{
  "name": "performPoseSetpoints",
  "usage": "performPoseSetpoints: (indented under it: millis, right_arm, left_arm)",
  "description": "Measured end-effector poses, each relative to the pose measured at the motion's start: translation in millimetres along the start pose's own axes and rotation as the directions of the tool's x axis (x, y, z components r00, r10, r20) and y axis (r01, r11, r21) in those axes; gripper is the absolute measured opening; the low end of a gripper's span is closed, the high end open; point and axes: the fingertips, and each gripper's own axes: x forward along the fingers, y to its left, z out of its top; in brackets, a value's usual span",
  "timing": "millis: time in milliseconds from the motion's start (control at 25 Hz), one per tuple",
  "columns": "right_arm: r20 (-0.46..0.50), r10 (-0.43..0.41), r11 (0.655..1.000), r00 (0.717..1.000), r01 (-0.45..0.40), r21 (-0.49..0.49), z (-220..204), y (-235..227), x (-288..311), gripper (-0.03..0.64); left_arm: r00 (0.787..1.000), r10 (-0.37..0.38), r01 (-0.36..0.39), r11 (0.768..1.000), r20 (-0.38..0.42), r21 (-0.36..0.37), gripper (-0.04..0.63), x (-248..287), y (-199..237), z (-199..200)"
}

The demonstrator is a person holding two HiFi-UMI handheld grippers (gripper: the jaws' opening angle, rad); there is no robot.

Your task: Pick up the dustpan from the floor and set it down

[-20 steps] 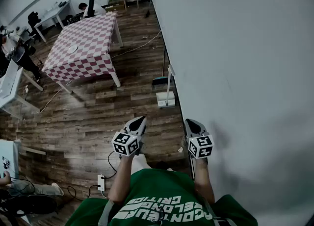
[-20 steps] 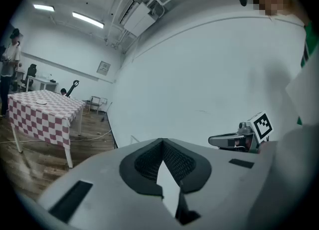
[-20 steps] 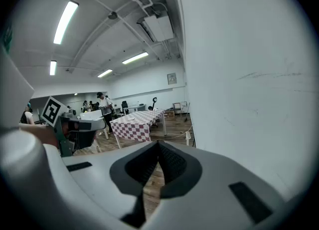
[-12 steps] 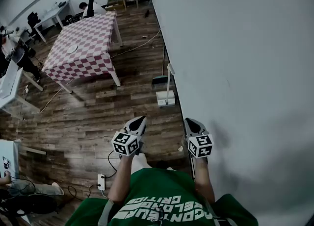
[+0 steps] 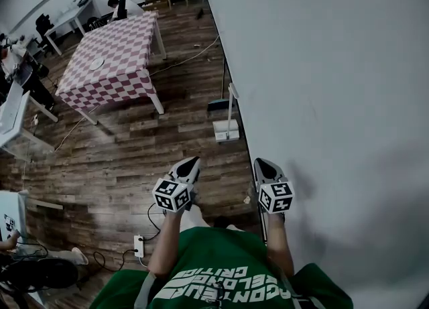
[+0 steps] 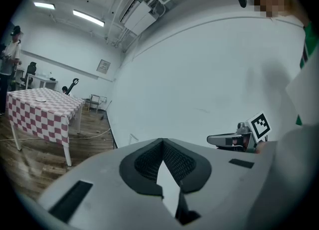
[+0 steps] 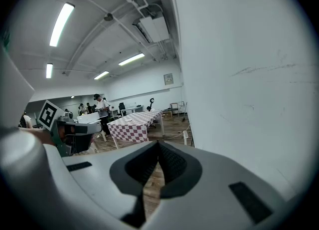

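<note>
The white dustpan [image 5: 226,131] stands on the wooden floor against the wall, its long handle [image 5: 230,103] upright. It lies well ahead of both grippers. In the right gripper view the handle [image 7: 185,136] shows small just past the jaw tips, and in the left gripper view the handle [image 6: 133,137] is also far off. My left gripper [image 5: 190,164] and right gripper [image 5: 261,165] are held side by side at waist height, pointing forward and slightly down. Each has its jaw tips together with nothing between them.
A dark broom [image 5: 218,105] leans at the wall just beyond the dustpan. A checkered table [image 5: 110,59] stands ahead to the left, with a cable [image 5: 188,63] across the floor. A power strip [image 5: 138,247] lies near my feet. The white wall [image 5: 322,66] runs along my right.
Both grippers keep their place and stay shut. The floor scene has drifted slightly up in the head view.
</note>
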Motion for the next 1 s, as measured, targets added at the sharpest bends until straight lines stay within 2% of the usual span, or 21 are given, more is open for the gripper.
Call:
performPoseSetpoints:
  millis: [200,440,640,1000]
  right_arm:
    - [-0.010,-0.009,1.000,1.000,0.009,0.011,1.1,-4.6,20.3,0.008]
    - [-0.033,-0.005,1.000,0.999,0.006,0.014,44.7,0.8,58.9,0.008]
    - [-0.033,-0.002,1.000,0.999,0.003,0.010,37.7,-14.0,115.7,0.008]
    - [-0.052,-0.023,0.999,0.998,0.025,0.036,80.2,-12.8,231.3,0.008]
  left_arm:
    - [1.000,-0.002,0.001,1.000,-0.017,-0.014,0.003,11.6,19.6,-2.1]
    - [0.999,-0.027,0.026,0.999,-0.025,-0.042,0.003,37.6,57.2,39.3]
    - [0.999,-0.044,0.043,0.998,-0.024,-0.039,0.003,81.8,100.5,32.1]
    - [0.995,-0.083,0.081,0.996,-0.053,-0.032,0.003,140.9,199.9,81.9]
